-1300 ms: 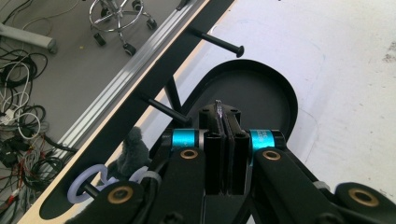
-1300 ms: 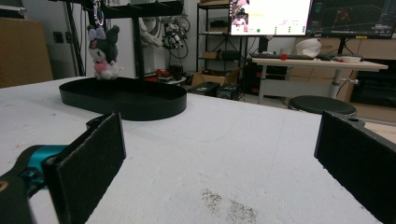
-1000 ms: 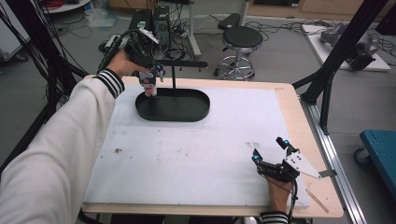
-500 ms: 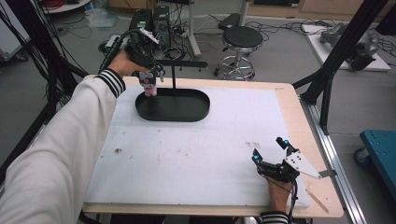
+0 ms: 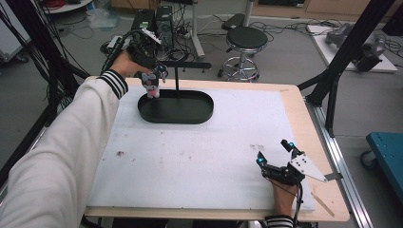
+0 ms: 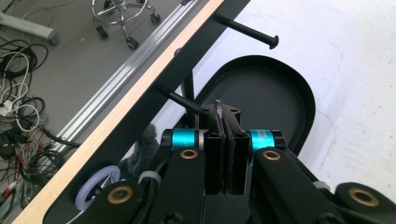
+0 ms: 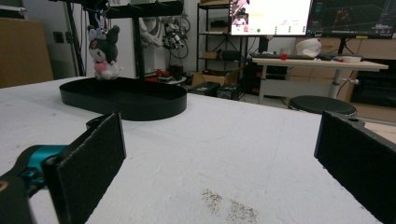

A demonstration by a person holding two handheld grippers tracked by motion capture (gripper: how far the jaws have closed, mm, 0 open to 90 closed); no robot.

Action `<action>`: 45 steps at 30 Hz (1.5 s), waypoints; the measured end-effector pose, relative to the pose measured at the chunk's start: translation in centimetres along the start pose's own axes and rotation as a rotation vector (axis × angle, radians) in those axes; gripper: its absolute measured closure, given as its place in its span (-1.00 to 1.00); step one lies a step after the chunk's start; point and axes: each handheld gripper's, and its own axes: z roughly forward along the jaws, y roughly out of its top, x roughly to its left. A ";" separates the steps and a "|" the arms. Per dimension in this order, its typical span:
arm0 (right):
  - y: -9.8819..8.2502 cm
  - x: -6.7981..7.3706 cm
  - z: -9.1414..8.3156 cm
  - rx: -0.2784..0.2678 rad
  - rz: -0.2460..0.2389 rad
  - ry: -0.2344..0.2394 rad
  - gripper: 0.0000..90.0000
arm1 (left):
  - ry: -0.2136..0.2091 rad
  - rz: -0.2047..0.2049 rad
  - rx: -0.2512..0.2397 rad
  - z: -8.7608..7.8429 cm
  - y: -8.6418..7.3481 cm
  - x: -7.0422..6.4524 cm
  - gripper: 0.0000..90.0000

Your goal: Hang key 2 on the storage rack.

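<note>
Nothing shifted since the earlier frames: both hands, both grippers and the plush charm in the same places.

Nearest, at the table's [image 5: 294, 102] front right corner, well apart from the black oval tray [image 5: 199, 114]: right gripper [image 5: 274, 153] resting low over the white mat [image 5: 199, 161], jaws spread wide and released, nothing between them. In the right gripper view, same gripper [image 7: 219, 154] with black pads [image 7: 88, 163] standing far apart, stained patch of mat just ahead, tray [image 7: 140, 105] farther off.

Farther, toward the table's back edge: tray lying on the mat, a thin black post [image 5: 177, 78] rising from its far side with a crossbar on top.

Farthest, above the tray's left end: left gripper [image 5: 154, 78] clenched tight on the plush charm [image 5: 151, 85], held by its top. Charm hanging from the jaws just over the tray's left rim, close beside the post; black-and-white with a pink underside in the right gripper view [image 7: 103, 53]. In the left gripper view, gripper [image 6: 223, 114] with jaws pressed together on a thin bit of the charm, grey fluff [image 6: 142, 151] and a pale ring [image 6: 95, 191] below left, tray [image 6: 280, 107] beneath.
</note>
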 end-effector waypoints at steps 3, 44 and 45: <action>0.0 0.0 0.0 0.000 0.001 0.000 -0.97 | -0.002 -0.001 -0.003 0.0 0.0 0.1 0.96; 0.0 0.0 0.0 0.000 0.000 0.000 -0.97 | 0.017 -0.008 -0.031 0.1 0.0 0.9 0.93; 0.0 0.0 0.0 -0.001 -0.001 0.000 -0.97 | 0.019 -0.005 -0.027 0.1 0.1 0.9 0.93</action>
